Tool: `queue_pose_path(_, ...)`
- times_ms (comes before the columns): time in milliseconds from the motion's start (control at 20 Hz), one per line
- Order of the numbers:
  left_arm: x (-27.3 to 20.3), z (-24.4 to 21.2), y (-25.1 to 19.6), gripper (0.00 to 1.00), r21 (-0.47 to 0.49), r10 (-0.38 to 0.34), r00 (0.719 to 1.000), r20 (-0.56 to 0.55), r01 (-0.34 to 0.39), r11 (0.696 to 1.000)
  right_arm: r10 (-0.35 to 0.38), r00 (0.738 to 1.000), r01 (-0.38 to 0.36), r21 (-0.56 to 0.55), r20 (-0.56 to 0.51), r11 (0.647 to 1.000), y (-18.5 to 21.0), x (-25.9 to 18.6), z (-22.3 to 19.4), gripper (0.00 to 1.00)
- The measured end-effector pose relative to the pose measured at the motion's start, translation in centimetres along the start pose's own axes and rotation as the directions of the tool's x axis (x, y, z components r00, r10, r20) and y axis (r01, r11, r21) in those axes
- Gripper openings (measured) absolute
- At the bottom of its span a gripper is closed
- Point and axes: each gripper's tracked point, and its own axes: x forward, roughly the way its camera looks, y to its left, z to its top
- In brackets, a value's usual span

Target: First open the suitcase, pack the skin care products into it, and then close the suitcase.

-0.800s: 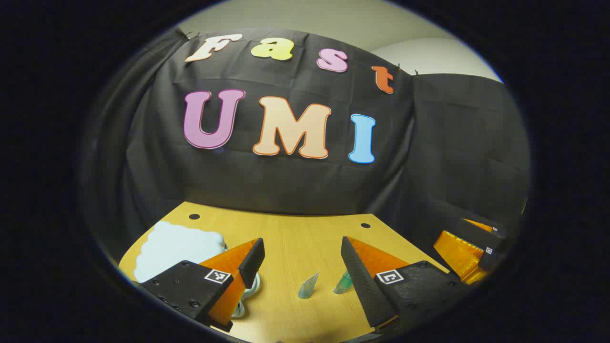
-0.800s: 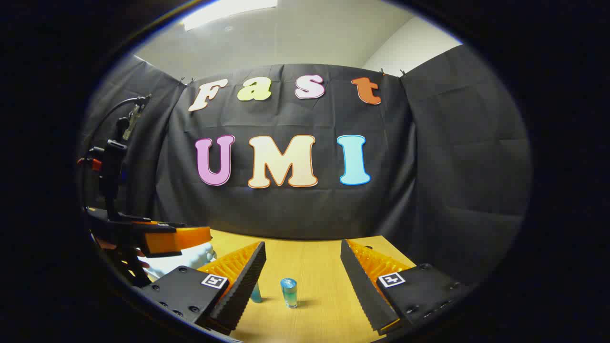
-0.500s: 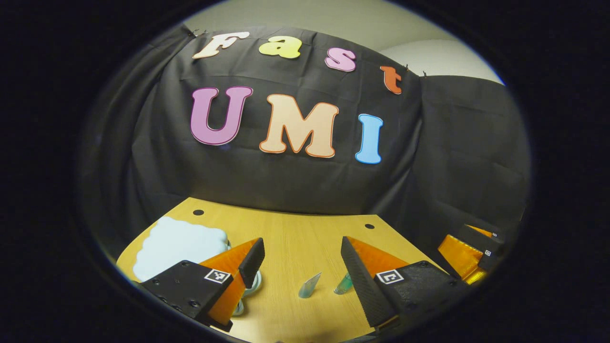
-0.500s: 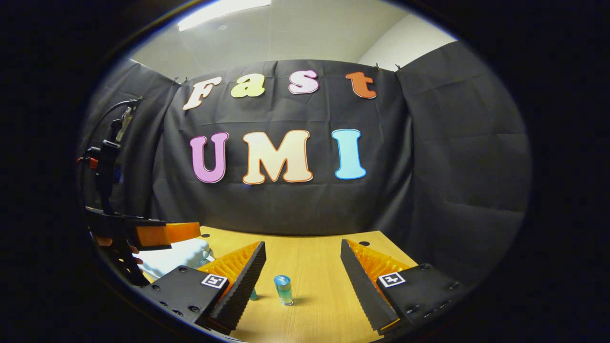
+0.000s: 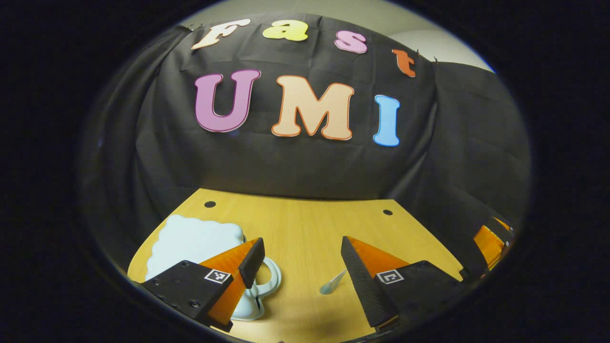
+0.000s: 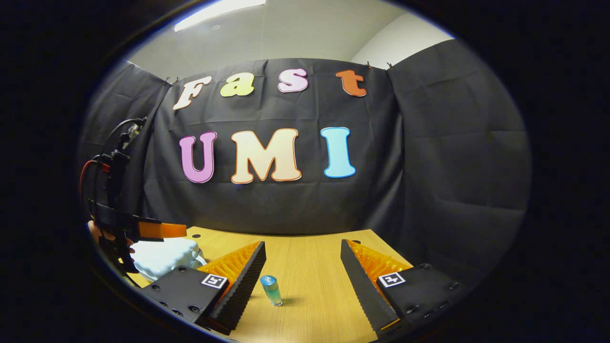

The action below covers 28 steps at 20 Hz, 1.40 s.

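A light wooden tabletop [image 5: 305, 228] with two small dark holes is seen in front of the black cloth wall. A pale blue scallop-edged suitcase [image 5: 195, 240] lies closed on the table's left part in the left gripper view, its looped handle [image 5: 267, 281] just beside the left finger. The left gripper [image 5: 302, 267], black with orange wedge fingers, is held low over the table, jaws spread wide, nothing grasped. The right gripper [image 6: 302, 274] is likewise held level above the table, released and empty. A small upright blue-green bottle [image 6: 272, 289] stands between its fingers, nearer the left one, untouched. A small pale tube tip [image 5: 332, 284] is seen beside the left gripper's right finger.
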Motion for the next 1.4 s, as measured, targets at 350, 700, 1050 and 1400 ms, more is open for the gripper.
queue_pose_path(350,5.3,-4.8,3.1,0.95,-0.001,0.037,0.945,-0.324,-0.039,0.999,-0.001,0.998,0.003,0.021,-0.058,1.000,-0.9,0.3,-2.0,0.99)
queue_pose_path(700,8.5,-10.2,6.0,0.89,-0.012,0.105,0.796,-0.596,-0.139,0.990,-0.033,0.995,0.036,0.036,-0.094,0.999,-2.8,0.1,-3.5,0.98)
queue_pose_path(1050,10.5,-14.7,6.9,0.71,-0.014,0.121,0.621,-0.774,-0.209,0.978,-0.064,0.991,0.071,0.058,-0.117,0.996,-4.5,-0.1,-4.1,0.97)
queue_pose_path(1400,11.7,-17.2,8.7,0.52,0.039,0.178,0.519,-0.836,-0.267,0.963,-0.101,0.986,0.110,0.057,-0.135,0.992,-6.0,-0.7,-4.8,0.97)
